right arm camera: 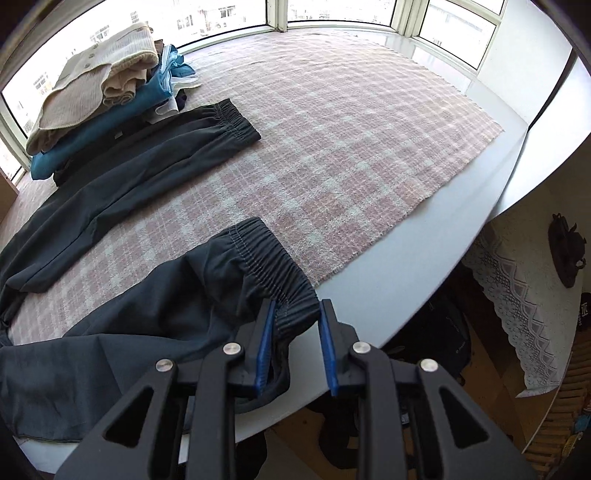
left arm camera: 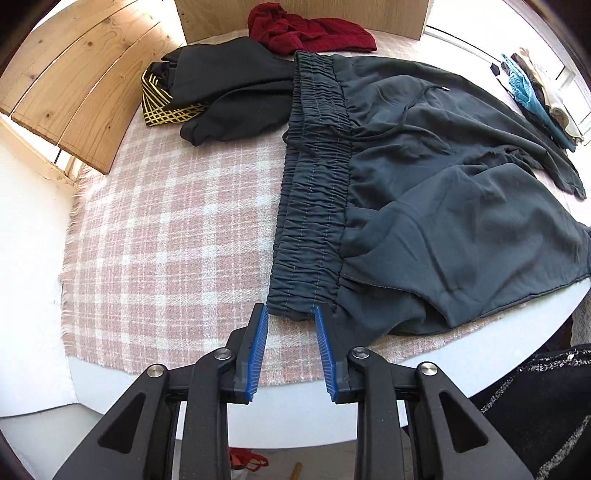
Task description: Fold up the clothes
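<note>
The dark grey pants (left arm camera: 424,192) lie spread out on a pink and white checked blanket (left arm camera: 166,229) that covers a white surface (right arm camera: 388,280). In the left wrist view, the wide bunched waistband (left arm camera: 314,184) runs from far to near, and a thin drawstring (left arm camera: 406,122) curls across the cloth beside it. In the right wrist view, both legs stretch over the blanket, and each ends in a stretchy cuff. The far cuff (right arm camera: 232,122) lies flat on the blanket near a stack of folded clothes (right arm camera: 103,96), with a cream top on a blue one. The near cuff (right arm camera: 273,273) sits at the edge of the surface. The left gripper (left arm camera: 290,314) has its blue pads spread apart, just at the near corner of the waistband, and the pads do not press on the cloth. The right gripper (right arm camera: 295,314) is also spread a little, with the end of the near cuff between its blue pads, but the pads do not squeeze it. Past the waistband lies a black piece of clothing (left arm camera: 229,96) with yellow stripes on one part, and behind that is a dark red one (left arm camera: 306,33). Wooden boards (left arm camera: 85,74) stand at the far left side. Big windows (right arm camera: 332,11) shine bright behind the blanket in the right wrist view.
</note>
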Motion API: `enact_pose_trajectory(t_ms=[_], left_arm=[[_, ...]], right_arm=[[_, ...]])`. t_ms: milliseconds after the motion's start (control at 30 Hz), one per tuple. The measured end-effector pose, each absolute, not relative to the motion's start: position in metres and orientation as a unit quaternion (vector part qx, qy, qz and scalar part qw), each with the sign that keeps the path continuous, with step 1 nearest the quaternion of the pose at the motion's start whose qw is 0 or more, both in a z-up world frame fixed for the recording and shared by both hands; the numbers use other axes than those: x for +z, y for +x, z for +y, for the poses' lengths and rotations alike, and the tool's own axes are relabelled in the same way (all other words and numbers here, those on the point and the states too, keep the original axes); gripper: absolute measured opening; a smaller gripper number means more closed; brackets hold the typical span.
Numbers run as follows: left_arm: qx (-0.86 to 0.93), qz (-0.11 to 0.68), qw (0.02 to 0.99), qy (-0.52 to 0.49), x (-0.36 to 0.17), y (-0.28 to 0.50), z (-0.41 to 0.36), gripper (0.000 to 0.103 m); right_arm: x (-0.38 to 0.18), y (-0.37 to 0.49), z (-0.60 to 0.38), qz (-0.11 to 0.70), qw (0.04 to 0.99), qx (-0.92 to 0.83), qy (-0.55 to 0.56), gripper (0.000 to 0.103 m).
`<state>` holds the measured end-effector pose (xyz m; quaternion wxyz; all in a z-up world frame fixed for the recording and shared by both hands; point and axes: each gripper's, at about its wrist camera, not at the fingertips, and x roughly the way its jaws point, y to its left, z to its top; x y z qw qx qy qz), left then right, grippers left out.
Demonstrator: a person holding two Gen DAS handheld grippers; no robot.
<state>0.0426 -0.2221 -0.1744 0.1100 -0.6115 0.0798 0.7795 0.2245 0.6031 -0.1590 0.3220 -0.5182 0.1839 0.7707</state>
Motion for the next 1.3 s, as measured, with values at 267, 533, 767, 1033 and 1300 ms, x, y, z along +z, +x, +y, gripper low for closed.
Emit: enact_pose_trajectory(t_ms=[267,533,767,1033,1300], left_arm=[[0.761,0.039,0.161,-0.627,-0.175,0.032,-0.216,0.029],[0.749,0.007,0.145,-0.646,-0.222,-0.004,-0.209,0.028],[0.765,-0.025,0.149,-0.626,-0.222,-0.006,-0.208,0.002],[0.813,-0.066,0.149,-0.559,-0.157,-0.003,-0.219,0.002],[0.843,-0.034,0.154,-0.513,-0.109,-0.069,-0.208,0.002]], right_arm=[[-0.147,0.222,0.609,0.202,0.316,0.774,-0.51,0.023],[-0.146,0.219,0.604,0.198,0.3,0.779,-0.515,0.023],[-0.142,0.227,0.607,0.2,0.298,0.784,-0.507,0.023],[-0.108,0.235,0.61,0.22,0.305,0.807,-0.456,0.023],[-0.074,0.188,0.621,0.234,0.296,0.831,-0.408,0.023]])
